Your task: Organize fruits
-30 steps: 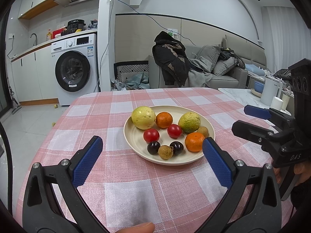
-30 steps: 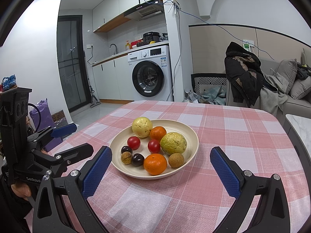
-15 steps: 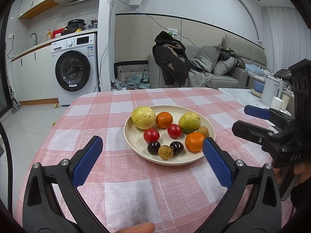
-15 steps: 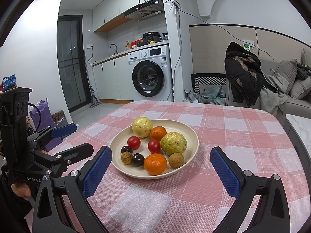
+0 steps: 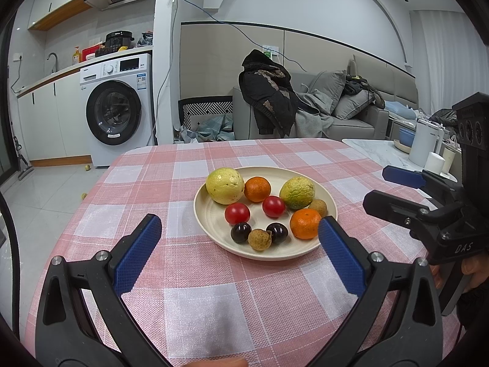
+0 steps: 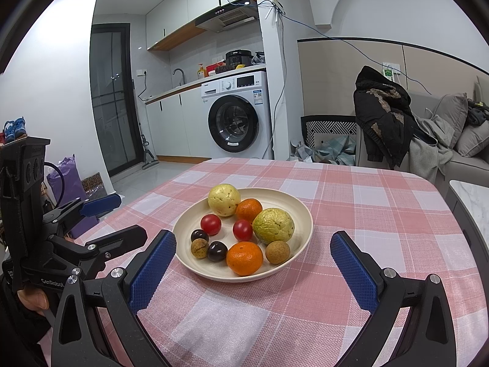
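Observation:
A cream plate (image 5: 207,214) (image 6: 302,214) sits mid-table on the pink checked cloth. It holds a yellow guava (image 5: 225,185), a green guava (image 5: 297,192), two oranges (image 5: 305,223) (image 5: 257,189), two red tomatoes (image 5: 237,213), two dark plums (image 5: 240,232) and two brown longans (image 5: 259,239). My left gripper (image 5: 240,229) is open and empty, just short of the plate's near rim. My right gripper (image 6: 253,246) is open and empty, its fingers either side of the plate's near edge. Each gripper shows at the side of the other's view (image 5: 394,186) (image 6: 119,217).
The checked table (image 5: 214,299) ends at a rounded far edge. Beyond stand a washing machine (image 5: 114,111), a sofa with a black jacket (image 5: 269,98), and a marble side table with a white kettle (image 5: 424,143) at the right.

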A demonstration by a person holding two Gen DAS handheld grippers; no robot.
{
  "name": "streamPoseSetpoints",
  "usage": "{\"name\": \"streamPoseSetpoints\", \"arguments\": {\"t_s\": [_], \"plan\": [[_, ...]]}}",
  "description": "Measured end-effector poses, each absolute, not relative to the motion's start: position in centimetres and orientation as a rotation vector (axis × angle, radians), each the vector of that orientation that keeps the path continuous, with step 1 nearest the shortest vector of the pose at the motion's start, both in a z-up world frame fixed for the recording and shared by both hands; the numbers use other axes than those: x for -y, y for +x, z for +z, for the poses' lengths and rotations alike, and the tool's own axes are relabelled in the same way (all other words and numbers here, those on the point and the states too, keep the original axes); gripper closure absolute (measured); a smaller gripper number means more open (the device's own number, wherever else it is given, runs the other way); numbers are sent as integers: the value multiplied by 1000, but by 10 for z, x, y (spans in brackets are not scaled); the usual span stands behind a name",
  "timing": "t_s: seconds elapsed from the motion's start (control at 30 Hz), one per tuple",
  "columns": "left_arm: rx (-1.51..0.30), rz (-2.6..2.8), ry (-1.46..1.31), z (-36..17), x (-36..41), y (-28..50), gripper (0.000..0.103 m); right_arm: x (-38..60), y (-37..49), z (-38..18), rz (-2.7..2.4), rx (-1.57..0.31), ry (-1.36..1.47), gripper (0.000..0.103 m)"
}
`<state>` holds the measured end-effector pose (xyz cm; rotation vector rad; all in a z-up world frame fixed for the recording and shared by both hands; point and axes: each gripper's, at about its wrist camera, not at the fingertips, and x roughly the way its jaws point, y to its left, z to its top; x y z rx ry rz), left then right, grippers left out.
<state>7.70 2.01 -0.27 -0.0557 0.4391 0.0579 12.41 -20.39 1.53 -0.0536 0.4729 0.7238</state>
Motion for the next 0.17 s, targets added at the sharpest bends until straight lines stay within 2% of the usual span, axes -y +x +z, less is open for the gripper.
{"name": "streamPoseSetpoints", "arguments": {"t_s": [0.17], "plan": [[-440, 58, -55, -3, -20, 77, 1, 204, 124, 15, 724, -473, -54, 0]]}}
